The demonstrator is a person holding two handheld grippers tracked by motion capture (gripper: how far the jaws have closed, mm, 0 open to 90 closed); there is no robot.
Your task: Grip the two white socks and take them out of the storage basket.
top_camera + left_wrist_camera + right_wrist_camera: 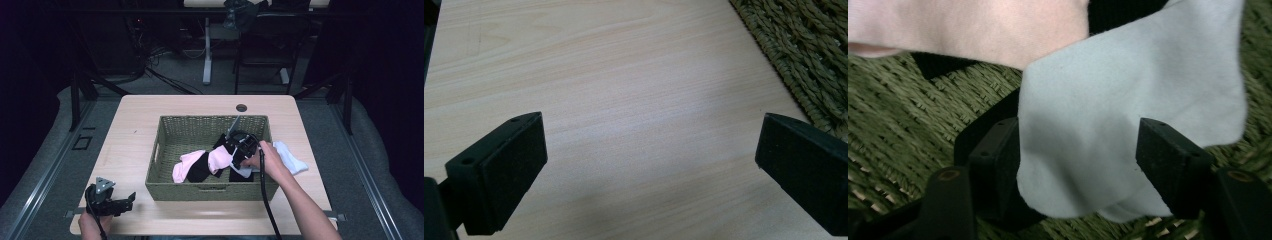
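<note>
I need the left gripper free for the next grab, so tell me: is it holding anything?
No: in the left gripper view the left gripper has its jaws wide apart, with bare table between them.

The right gripper (235, 150) hid part of the pale sock (1128, 115); the pink sock (968, 25) was cropped at the frame's top.

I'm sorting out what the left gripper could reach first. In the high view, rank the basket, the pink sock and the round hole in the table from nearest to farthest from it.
From the left gripper:
1. Woven basket, just to its right.
2. Pink sock, inside the basket.
3. Round hole, at the table's far edge.
</note>
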